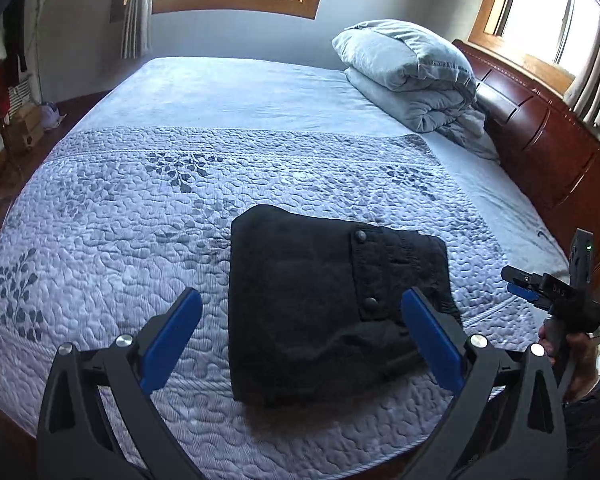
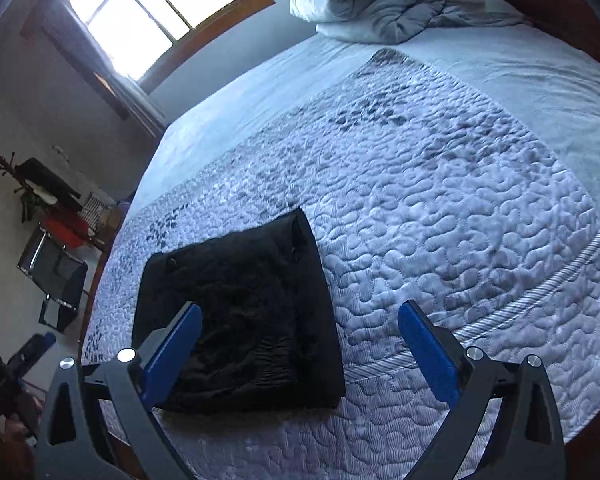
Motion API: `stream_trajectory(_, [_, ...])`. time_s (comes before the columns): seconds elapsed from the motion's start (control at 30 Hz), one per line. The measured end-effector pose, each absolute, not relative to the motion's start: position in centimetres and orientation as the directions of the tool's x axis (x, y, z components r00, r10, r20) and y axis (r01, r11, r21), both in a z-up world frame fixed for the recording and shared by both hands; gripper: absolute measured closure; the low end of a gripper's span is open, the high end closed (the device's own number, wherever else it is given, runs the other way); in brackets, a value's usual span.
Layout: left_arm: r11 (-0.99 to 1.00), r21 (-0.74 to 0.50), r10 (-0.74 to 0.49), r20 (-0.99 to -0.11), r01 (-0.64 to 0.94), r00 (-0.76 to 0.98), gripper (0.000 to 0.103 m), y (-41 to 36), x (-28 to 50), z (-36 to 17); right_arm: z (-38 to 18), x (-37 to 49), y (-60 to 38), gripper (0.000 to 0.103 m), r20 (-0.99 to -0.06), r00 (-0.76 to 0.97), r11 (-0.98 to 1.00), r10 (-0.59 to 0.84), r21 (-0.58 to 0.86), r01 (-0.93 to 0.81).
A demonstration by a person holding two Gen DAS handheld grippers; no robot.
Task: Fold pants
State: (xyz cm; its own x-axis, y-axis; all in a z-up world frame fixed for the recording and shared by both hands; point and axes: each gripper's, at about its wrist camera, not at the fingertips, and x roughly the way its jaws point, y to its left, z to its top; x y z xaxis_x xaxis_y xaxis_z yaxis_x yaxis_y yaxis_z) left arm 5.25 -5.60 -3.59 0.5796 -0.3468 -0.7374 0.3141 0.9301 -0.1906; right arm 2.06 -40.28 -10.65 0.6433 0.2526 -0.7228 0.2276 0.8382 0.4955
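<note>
The black pants lie folded into a compact rectangle on the quilted bedspread, a snap-button flap on top. My left gripper is open and empty, hovering above the near half of the pants. My right gripper shows from outside at the right edge of the left wrist view, held off the bed's right side. In the right wrist view the right gripper is open and empty above the pants, over their right edge.
A folded grey duvet sits at the head of the bed by the wooden headboard. Beyond the bed's left edge are clothes on a rack and a chair. Windows are on two walls.
</note>
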Motion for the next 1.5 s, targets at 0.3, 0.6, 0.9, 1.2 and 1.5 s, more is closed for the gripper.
stream_trajectory(0.3, [0.940, -0.156, -0.299, -0.805, 0.305, 0.513, 0.003, -6.6, 9.8, -8.4, -13.8, 5.0, -39.9, 0.004, -0.733, 0.602, 0.839, 0.317, 0.513, 0.184])
stream_trajectory(0.6, [0.910, -0.308, -0.393, -0.851, 0.276, 0.347, 0.003, -4.9, 14.6, -14.0, -15.3, 7.3, -39.7, 0.004, -0.727, 0.574, 0.838, 0.376, 0.532, 0.125])
stream_trajectory(0.9, [0.780, -0.610, -0.625, -0.770, 0.142, 0.129, 0.003, -0.3, 18.7, -20.7, -18.5, 9.1, -39.6, 0.004, -0.744, 0.498, 0.829, 0.445, 0.553, 0.085])
stream_trajectory(1.2, [0.647, -0.756, -0.757, -0.652, 0.101, -0.034, 0.003, -1.2, 19.8, -24.5, -21.3, 9.8, -40.6, 0.004, -0.686, 0.452, 0.739, 0.571, 0.669, 0.081])
stream_trajectory(1.5, [0.581, -0.811, -0.804, -0.584, 0.061, -0.107, 0.003, -2.0, 20.2, -25.6, -24.0, 10.9, -41.7, 0.003, -0.594, 0.415, 0.624, 0.689, 0.778, 0.076])
